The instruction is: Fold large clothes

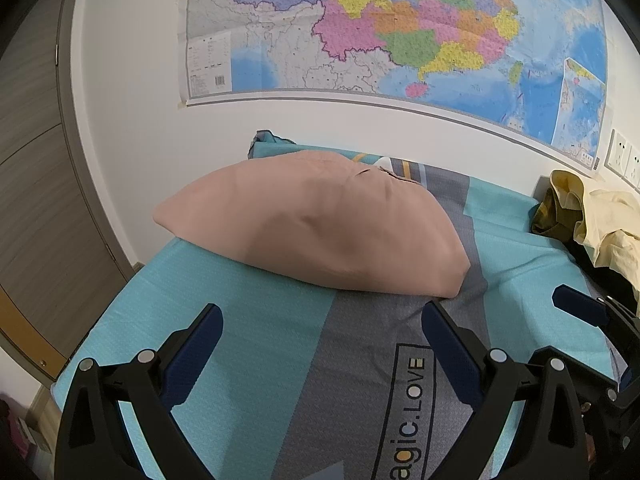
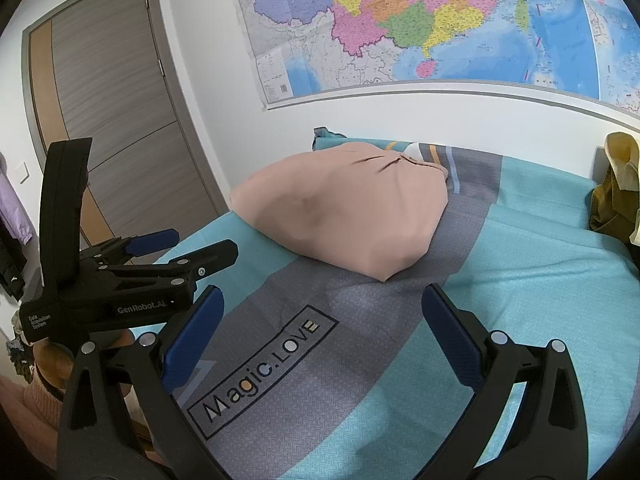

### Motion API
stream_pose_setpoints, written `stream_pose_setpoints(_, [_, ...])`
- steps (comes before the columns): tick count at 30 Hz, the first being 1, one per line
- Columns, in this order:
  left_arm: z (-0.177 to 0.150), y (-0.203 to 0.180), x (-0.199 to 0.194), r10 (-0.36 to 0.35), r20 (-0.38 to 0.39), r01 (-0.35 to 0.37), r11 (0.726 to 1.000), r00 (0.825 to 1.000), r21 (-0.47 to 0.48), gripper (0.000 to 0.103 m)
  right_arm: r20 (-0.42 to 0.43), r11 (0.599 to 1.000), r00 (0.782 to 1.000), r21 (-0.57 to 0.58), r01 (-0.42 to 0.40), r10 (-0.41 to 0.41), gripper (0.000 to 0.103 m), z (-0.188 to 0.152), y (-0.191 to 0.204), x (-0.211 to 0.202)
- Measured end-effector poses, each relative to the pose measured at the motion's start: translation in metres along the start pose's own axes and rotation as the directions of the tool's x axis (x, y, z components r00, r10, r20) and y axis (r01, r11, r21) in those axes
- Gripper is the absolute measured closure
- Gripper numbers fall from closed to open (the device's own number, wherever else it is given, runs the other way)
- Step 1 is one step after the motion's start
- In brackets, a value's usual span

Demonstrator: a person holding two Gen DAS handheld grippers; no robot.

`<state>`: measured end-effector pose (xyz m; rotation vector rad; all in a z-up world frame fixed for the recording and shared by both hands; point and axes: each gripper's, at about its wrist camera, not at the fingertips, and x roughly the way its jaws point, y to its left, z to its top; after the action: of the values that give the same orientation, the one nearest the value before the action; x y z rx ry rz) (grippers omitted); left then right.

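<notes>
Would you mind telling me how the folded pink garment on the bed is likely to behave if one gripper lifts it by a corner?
The pink garment shows soft creases and rounded folded edges, so it is probably floppy and would likely unfold and drape. It looks like thin cloth, likely light. On the woven bedsheet, a push would probably bunch it up rather than slide it.

Teal-grey bed (image 1: 248,360) with folded pink garment (image 1: 320,224), heaped clothes (image 1: 592,220).

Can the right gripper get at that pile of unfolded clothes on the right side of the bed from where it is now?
Probably yes. The right gripper is open and empty, and the stretch of bed between it and the clothes pile is bare. The folded pink garment lies off to the left, out of the way.
</notes>
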<state>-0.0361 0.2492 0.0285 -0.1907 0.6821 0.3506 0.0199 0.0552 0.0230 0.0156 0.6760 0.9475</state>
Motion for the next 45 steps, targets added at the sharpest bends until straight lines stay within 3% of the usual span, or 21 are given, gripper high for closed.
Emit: stream_pose_setpoints(45, [-0.0014, -0.0016, 0.0035, -0.006, -0.010, 0.006, 1.000, 1.000, 0.007, 0.007, -0.002, 1.000, 1.000, 0.003, -0.009, 0.009, 0.005, 0.0015, -0.0024, 0.0000])
